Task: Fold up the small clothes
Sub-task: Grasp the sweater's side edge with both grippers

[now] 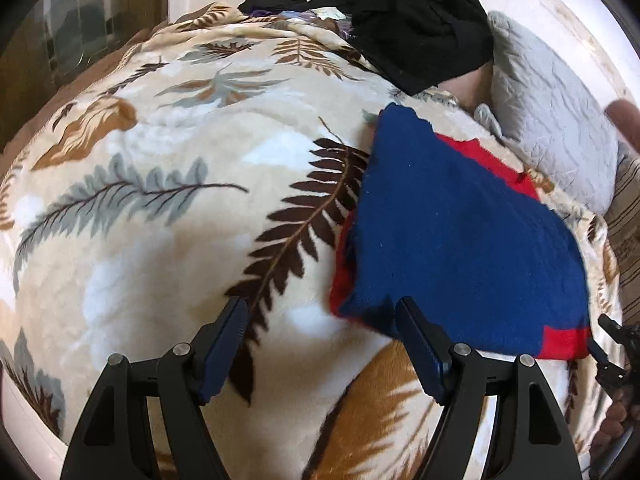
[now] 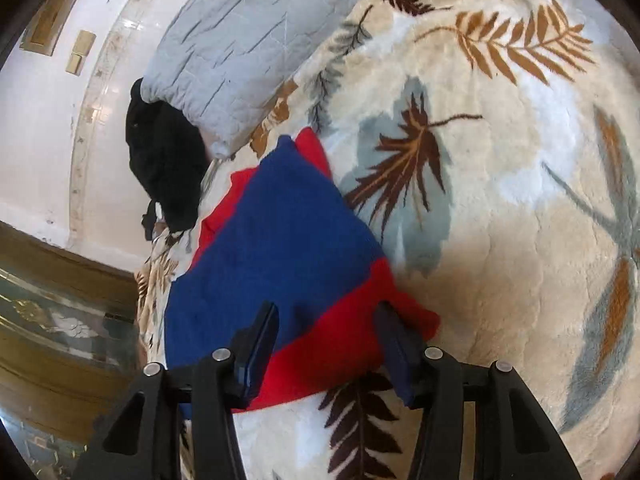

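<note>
A blue and red knitted garment (image 1: 460, 240) lies folded flat on the leaf-patterned blanket (image 1: 160, 200). My left gripper (image 1: 320, 312) is open just at the garment's near left corner, its right finger (image 1: 416, 336) over the blue edge. In the right wrist view the same garment (image 2: 280, 248) lies in front of my right gripper (image 2: 328, 316), which is open with both fingers over the garment's red near edge. Neither gripper holds anything. The right gripper also shows at the right edge of the left wrist view (image 1: 616, 348).
A pile of black clothes (image 1: 420, 20) lies at the far end of the bed, also in the right wrist view (image 2: 168, 168). A grey quilted pillow (image 1: 552, 120) lies beside the garment. A white wall (image 2: 40, 120) and a wooden frame (image 2: 60, 280) border the bed.
</note>
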The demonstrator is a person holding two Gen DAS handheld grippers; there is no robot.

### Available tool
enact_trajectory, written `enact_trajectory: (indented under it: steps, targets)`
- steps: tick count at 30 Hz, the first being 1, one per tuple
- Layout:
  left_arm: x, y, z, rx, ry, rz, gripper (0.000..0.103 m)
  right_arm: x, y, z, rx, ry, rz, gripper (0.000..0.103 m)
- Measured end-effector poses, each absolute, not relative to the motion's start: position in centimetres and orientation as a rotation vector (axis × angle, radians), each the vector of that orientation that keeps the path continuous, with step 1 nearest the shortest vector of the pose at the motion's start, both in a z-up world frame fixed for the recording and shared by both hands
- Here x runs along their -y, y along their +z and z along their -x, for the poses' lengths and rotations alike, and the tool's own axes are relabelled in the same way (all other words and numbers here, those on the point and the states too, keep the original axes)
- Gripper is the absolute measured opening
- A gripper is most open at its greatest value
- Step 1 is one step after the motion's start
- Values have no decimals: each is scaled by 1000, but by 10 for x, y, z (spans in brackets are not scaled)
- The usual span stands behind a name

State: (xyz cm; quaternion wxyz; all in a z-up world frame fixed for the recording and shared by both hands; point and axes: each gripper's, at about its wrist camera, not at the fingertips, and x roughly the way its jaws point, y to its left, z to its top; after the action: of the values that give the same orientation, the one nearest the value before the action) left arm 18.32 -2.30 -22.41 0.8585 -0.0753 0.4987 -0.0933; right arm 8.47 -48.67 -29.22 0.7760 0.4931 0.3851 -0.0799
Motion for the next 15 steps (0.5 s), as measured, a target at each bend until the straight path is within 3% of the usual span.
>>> enact_trajectory:
  steps: [6,15]
  targets:
    - [10,-221,-167,-1125,-354,422,77,448,-267,-105,-799,-59,-999,55]
    - [41,-245,-185,-1185,-332,528,77,380,-257,-139,-858,86,-852,56]
